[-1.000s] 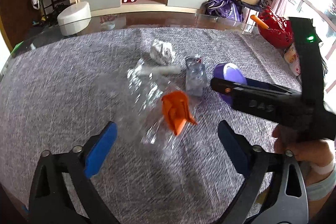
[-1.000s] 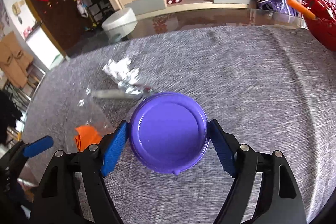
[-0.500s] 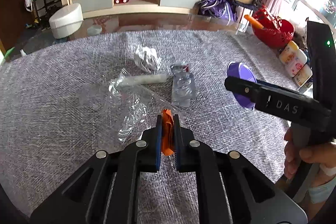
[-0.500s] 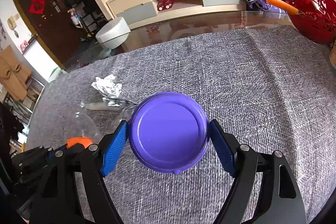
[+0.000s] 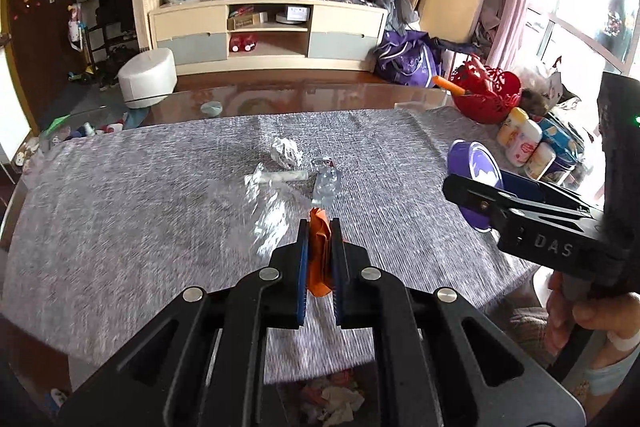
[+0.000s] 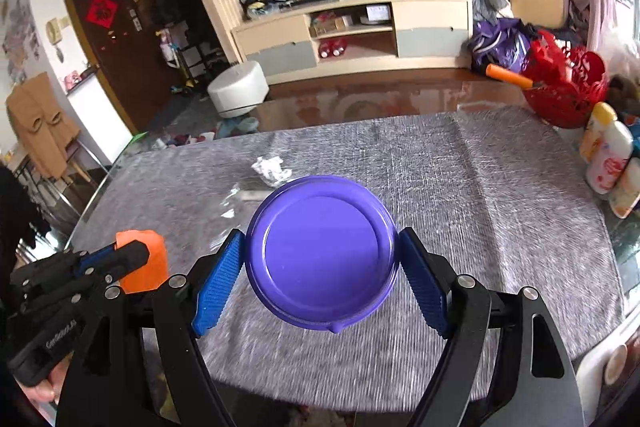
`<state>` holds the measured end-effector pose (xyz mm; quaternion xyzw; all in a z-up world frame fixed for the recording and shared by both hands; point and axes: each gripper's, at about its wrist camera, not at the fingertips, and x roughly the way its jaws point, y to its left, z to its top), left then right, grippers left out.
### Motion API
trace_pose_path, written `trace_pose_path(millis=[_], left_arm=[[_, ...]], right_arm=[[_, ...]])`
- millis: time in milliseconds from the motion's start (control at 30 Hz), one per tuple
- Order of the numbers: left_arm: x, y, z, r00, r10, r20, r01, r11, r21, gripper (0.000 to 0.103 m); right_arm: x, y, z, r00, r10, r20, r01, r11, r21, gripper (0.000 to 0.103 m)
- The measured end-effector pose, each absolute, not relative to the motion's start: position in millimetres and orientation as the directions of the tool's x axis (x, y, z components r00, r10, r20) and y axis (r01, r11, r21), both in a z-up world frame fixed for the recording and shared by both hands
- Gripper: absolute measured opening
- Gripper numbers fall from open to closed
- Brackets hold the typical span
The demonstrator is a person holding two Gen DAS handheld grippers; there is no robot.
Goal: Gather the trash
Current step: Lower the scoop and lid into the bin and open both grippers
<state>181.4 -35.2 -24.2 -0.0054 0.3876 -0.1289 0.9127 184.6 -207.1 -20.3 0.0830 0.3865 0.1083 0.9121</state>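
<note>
Orange wrapper (image 5: 319, 251) edge-on from left wrist, broadside from right (image 6: 142, 261)

Table (image 5: 120, 211) is covered by a grey woven cloth (image 5: 400, 163); glossy brown top shows bare along the far edge. Near the cloth's middle lie a crumpled paper ball (image 5: 285, 153), a clear wrapper (image 5: 276, 177) and a squashed bottle (image 5: 327, 183). Red basket (image 5: 490, 95) and bottles (image 5: 524, 143) stand at the far right corner.

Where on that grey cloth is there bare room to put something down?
The grey cloth is bare on its whole left side, left of the crumpled paper ball. Another bare stretch lies between the clear wrappers and the bottles at the right edge. The middle is crowded with litter.
</note>
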Motion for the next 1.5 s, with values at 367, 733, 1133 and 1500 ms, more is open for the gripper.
trace_pose_path(millis=[367,733,1133,1500], left_arm=[[94.7,-24.8,-33.0,0.657,-0.260,-0.708,0.255,0.960,-0.116,0.008],[45.8,-28.4,-130.8,0.499,-0.281,-0.820,0.279,0.948,-0.155,0.008],[36.0,-30.1,-216.5,0.334,-0.313,-0.889,0.245,0.940,-0.239,0.008],[41.3,-27.7,-233.5,0.293,-0.312,-0.904,0.220,0.942,-0.253,0.026]], right_arm=[[104.2,-199.2,-38.0,0.646,0.289,-0.707,-0.177,0.957,0.230,0.079],[65.0,-184.1,-118.3,0.516,0.319,-0.795,-0.142,0.947,0.288,0.079],[53.0,-175.3,-197.0,0.415,0.264,-0.871,-0.093,0.964,0.248,0.079],[61.1,-167.5,-214.2,0.358,0.294,-0.886,-0.100,0.956,0.277,0.080]])
